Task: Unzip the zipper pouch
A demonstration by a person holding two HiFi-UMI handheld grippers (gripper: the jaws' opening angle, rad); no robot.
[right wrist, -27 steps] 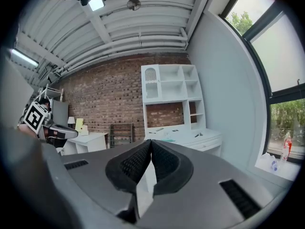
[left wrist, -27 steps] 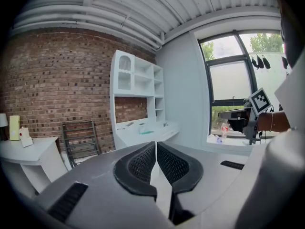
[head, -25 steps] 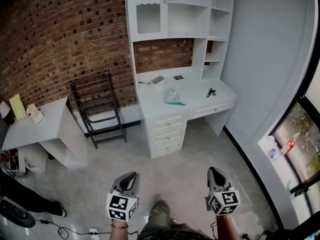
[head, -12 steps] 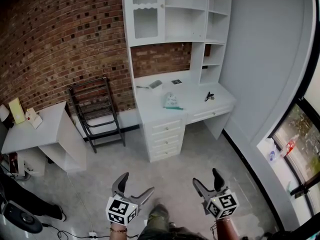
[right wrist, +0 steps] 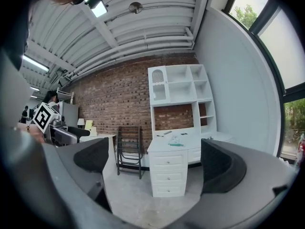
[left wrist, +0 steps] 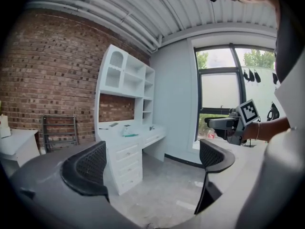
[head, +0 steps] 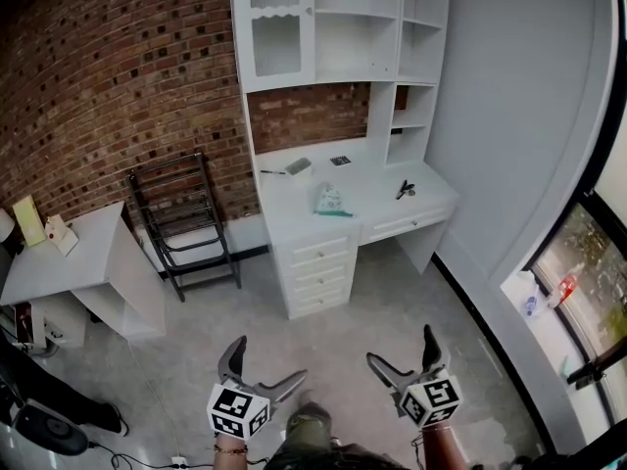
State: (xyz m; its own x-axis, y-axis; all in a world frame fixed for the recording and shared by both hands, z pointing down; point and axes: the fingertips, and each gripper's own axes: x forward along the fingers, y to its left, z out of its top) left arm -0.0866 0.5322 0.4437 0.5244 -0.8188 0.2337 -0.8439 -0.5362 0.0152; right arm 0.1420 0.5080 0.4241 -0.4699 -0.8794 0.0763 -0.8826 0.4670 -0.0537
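Note:
The zipper pouch [head: 330, 202] is a pale, greenish clear bag lying on the white desk [head: 294, 199] across the room, far from both grippers. It also shows small in the left gripper view [left wrist: 127, 133] and the right gripper view [right wrist: 179, 140]. My left gripper [head: 266, 361] and right gripper [head: 402, 349] hang low over the grey floor, pointing toward the desk. Both have just been opening and stand wide open, with nothing between the jaws of the left gripper [left wrist: 151, 163] or the right gripper [right wrist: 155, 159].
The desk has a drawer stack [head: 318, 272] and a tall white hutch [head: 333, 27]. A black folding rack [head: 181, 218] leans on the brick wall. A small white table [head: 69, 262] stands left, a window [head: 578, 262] right. A small black item [head: 404, 189] lies on the desk.
Both grippers' jaws went from shut to wide open. The head view has shifted a little, and the desk sits slightly further left in it.

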